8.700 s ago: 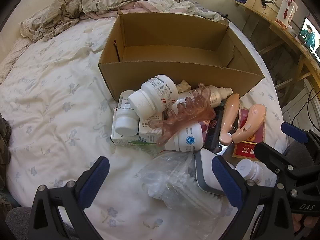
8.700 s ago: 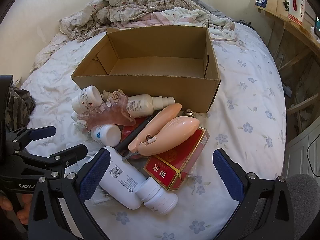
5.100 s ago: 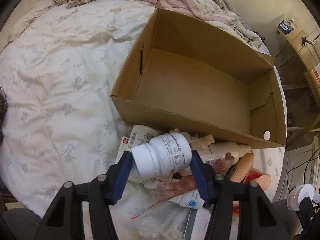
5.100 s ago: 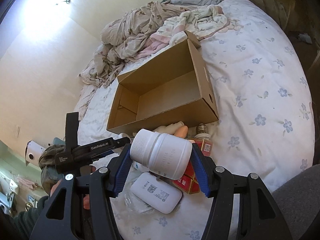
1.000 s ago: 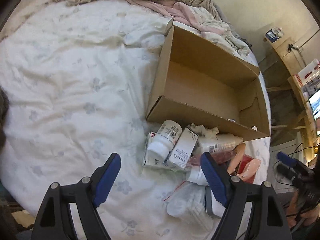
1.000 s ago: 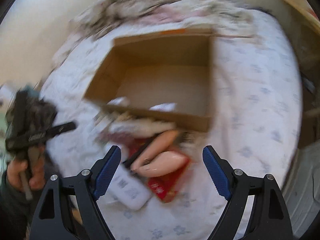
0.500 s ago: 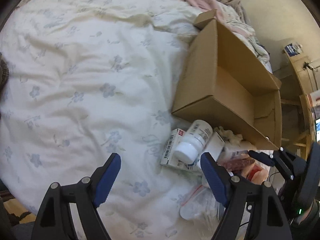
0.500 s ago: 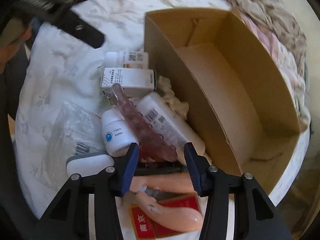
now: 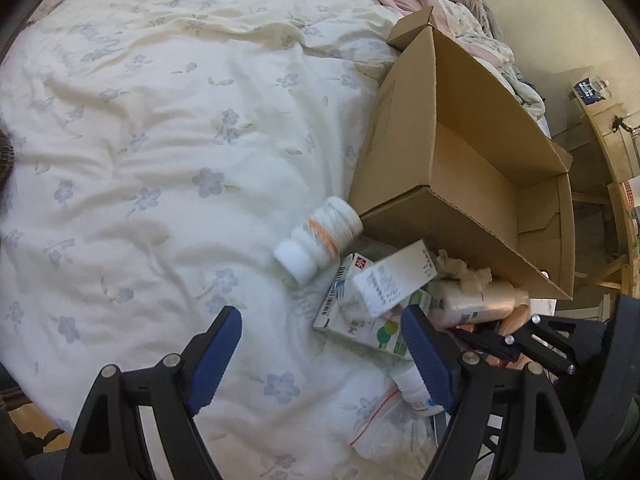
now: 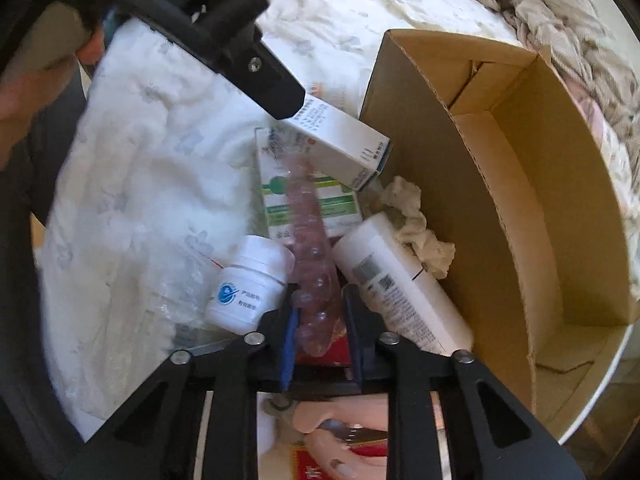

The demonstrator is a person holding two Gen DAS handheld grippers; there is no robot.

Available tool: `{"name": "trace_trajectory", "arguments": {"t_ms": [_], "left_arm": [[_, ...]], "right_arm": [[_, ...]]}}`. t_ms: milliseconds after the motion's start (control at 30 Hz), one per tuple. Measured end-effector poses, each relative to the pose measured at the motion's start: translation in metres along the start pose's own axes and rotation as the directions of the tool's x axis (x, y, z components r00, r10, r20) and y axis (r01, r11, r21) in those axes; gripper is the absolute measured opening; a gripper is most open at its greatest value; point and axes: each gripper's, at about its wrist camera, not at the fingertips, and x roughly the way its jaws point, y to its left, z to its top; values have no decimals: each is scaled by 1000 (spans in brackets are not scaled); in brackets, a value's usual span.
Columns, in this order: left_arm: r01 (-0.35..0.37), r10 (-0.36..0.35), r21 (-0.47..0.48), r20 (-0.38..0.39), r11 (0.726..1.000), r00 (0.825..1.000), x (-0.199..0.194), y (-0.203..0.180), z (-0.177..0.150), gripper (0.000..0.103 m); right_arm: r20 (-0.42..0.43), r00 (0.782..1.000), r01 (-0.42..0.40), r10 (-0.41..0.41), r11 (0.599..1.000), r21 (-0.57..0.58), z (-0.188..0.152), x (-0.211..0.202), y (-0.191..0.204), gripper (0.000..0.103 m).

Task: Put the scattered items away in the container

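Left gripper (image 9: 320, 344) hung over the floral bedspread (image 9: 132, 152) with its blue pads wide apart and nothing between them. Just ahead of it a white bottle (image 9: 320, 236) lay on its side, its base touching the near corner of the open cardboard box (image 9: 400, 148). Right of the bottle a white carton (image 9: 394, 280) sat tilted on a flat green-and-white pack (image 9: 360, 320), both close against the box's near wall. Further right in that view a crumpled tissue (image 9: 460, 270) and a tall white bottle (image 9: 476, 300) lay along the same wall — all outside the box, whose floor showed only bare cardboard.

From the right wrist view, a small round bottle (image 10: 248, 284) with a blue logo lay on a clear plastic bag (image 10: 168, 280). Beside it the right gripper (image 10: 318, 320) was clamped on the near end of a pink ridged massager (image 10: 310, 248), which ran forward over the green-and-white pack. The tall white bottle lay just right of the massager, the tissue beyond it against the box wall. Below the gripper, a peach-coloured tool (image 10: 340, 420) rested on a red packet (image 10: 320, 464) — partly hidden by the gripper's frame.
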Motion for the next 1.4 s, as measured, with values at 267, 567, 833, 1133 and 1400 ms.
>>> {"name": "trace_trajectory", "arguments": {"t_ms": [267,567,833,1133,1400], "left_arm": [[0,0,-20,29,1000,1000,-7,4,-2,82],[31,-32,16,34,999,999,-13,-1,-9,82],[-71,59,192,66,979,996,-6,-44,4,82],[-106,134,373,-49,922,990,40,-72,21,64],[-121,129,402,8,908,992,12,-66,-1,27]], "right_arm": [[215,976,-77,34,978,192,-39,-66,-30,20],[410,908,-95,-82,914,393,-60,-135,-60,20],[525,833,-129,-176,860,493,-54,-154,-79,20],[575,780,-152,-246,817,556,-75,-183,-101,20],[553,790,-155,-267,785,600,-78,-177,-113,20]]}}
